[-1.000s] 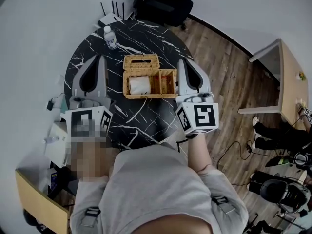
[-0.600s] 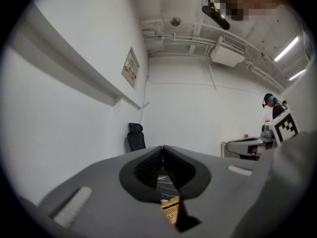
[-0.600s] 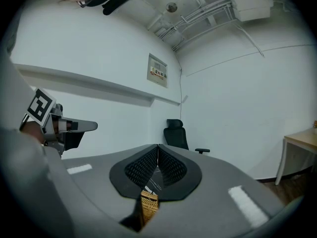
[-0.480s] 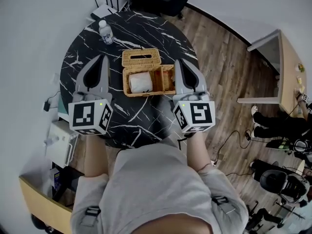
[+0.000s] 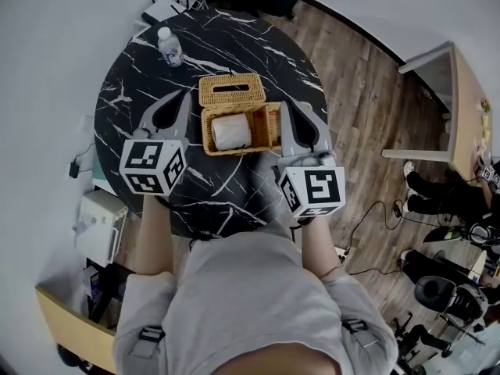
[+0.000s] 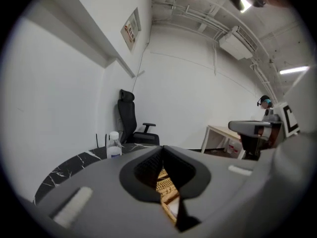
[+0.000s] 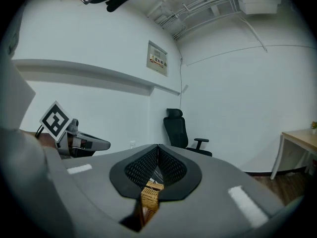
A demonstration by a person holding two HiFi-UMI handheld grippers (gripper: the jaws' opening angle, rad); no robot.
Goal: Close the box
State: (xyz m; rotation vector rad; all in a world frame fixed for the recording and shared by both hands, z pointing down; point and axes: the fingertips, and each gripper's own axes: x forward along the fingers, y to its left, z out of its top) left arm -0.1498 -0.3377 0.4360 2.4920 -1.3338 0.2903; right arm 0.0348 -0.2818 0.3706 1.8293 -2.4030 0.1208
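Beside the box (image 5: 269,127), left tool (image 5: 181,96) and right tool (image 5: 294,108) point forward.

An office or lab: a black office chair (image 6: 127,115) stands behind the round marble table (image 5: 133,76), a wooden desk (image 5: 467,104) to the table's right, bare ceiling pipes (image 7: 195,8) overhead.

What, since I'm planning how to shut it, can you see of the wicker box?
The wicker box is a tan, woven rectangle standing open on the marbled table. Its lid, with an oval slot, lies flipped back on the far side. A divider splits it: a white paper roll fills the left compartment, the right looks empty. The left gripper and right gripper flank it; contact is unclear.
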